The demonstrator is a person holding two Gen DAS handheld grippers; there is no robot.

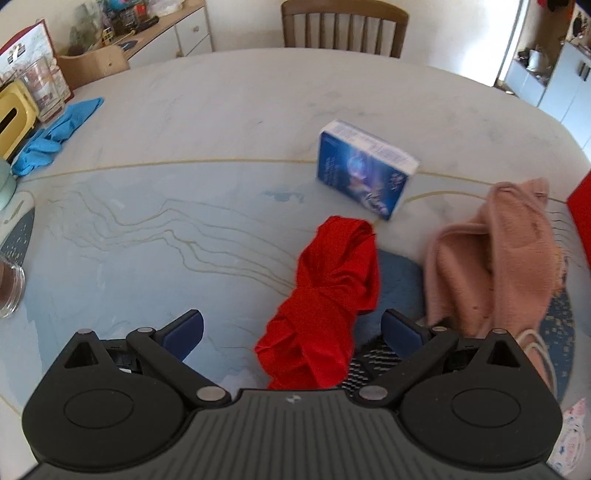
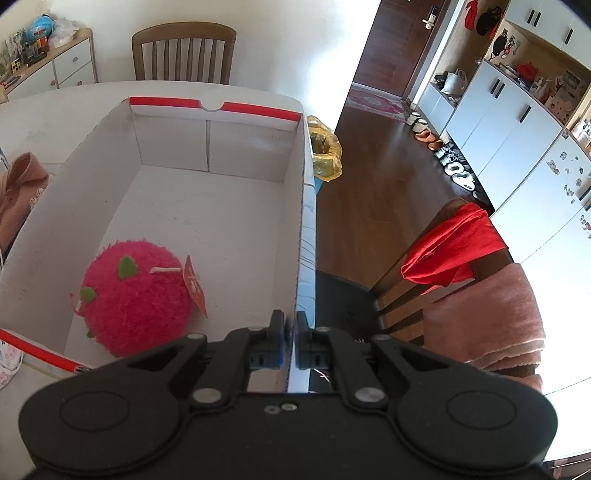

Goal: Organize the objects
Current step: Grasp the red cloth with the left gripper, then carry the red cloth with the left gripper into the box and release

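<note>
In the left wrist view my left gripper [image 1: 293, 330] is open wide, low over the table, with a knotted red cloth [image 1: 328, 295] lying between its fingers, nearer the right one; the pads do not press on it. Beyond the cloth a blue card box [image 1: 364, 170] stands on the table, and a pink garment [image 1: 491, 258] is heaped to the right. In the right wrist view my right gripper [image 2: 291, 341] is shut on the right wall of a white cardboard box [image 2: 301, 206]. A fuzzy pink plush ball [image 2: 136, 295] with green leaves lies in the box's near left corner.
At the table's left edge lie a blue cloth [image 1: 59, 134], a glass jar [image 1: 40, 90], a yellow holder [image 1: 14, 118] and a drinking glass [image 1: 9, 291]. A wooden chair [image 1: 343, 27] stands behind the table. Right of the box, a chair [image 2: 454, 266] draped with red and pink cloth stands on the floor.
</note>
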